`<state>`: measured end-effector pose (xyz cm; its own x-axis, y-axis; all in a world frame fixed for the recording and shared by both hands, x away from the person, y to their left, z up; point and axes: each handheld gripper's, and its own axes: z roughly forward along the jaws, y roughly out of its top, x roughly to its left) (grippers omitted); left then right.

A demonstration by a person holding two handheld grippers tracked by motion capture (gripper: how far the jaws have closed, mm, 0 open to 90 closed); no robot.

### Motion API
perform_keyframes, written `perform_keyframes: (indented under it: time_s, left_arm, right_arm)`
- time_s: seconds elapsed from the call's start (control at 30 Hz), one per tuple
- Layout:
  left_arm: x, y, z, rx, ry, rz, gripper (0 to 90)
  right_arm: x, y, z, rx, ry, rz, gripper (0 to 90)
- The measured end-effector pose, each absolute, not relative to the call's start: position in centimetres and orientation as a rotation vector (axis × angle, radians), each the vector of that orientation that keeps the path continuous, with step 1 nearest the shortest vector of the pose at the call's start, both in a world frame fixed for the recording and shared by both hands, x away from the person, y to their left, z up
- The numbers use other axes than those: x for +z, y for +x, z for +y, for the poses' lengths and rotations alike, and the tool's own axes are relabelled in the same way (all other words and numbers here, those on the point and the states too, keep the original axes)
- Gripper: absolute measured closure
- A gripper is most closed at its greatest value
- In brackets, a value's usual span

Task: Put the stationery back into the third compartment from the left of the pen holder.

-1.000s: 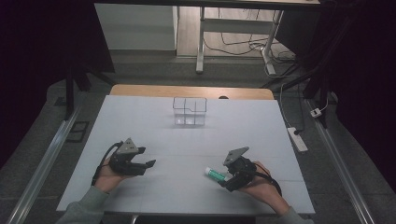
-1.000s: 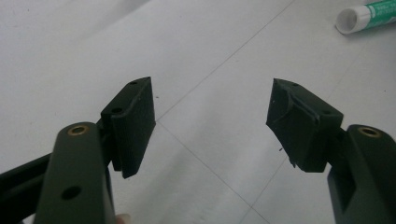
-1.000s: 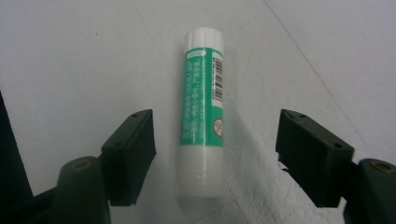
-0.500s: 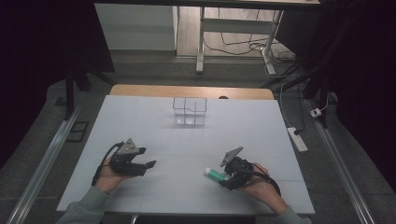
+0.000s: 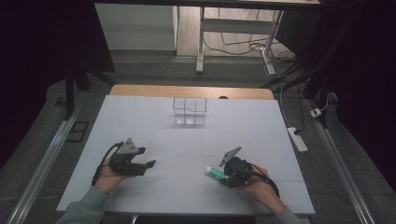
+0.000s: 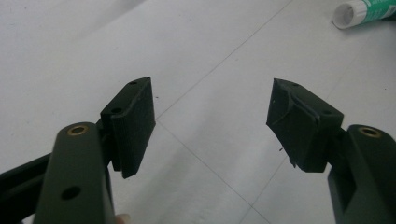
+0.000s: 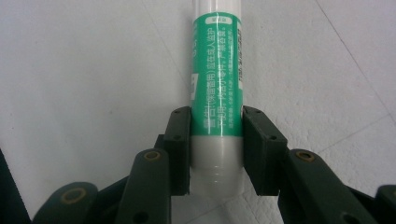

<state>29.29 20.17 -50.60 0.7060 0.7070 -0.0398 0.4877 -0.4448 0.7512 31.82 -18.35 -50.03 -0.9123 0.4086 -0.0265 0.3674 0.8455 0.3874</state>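
Clamping the green-and-white tube, your right gripper has just drawn its jaws in, and the pads now press both sides near the tube's pale end; the tube lies flat on the white bench at your near right, jutting left from the gripper; your left gripper rests at the near left with jaws spread wide and nothing between them; farther off, a clear divided box stands near the bench's far edge.
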Motion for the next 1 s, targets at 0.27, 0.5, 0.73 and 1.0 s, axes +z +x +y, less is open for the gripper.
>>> perform_keyframes:
  time_s: [0.27,0.5,0.73,1.0]
  left_arm:
    - [-50.5,29.2,20.1,0.362,2.127,0.896,32.4]
    - [-50.1,28.9,19.6,0.357,2.134,0.861,33.4]
    - [-49.4,28.6,18.1,0.39,2.162,0.794,33.2]
    - [-48.9,28.3,16.2,0.435,2.189,0.725,32.2]
  right_arm:
    - [-49.7,31.7,-18.4,0.604,0.6,2.911,65.1]
    - [-48.9,31.8,-18.8,0.691,0.595,2.879,65.1]
    - [-48.2,32.0,-18.7,0.763,0.576,2.855,65.1]
    - [-47.9,32.5,-18.0,0.804,0.572,2.846,65.1]
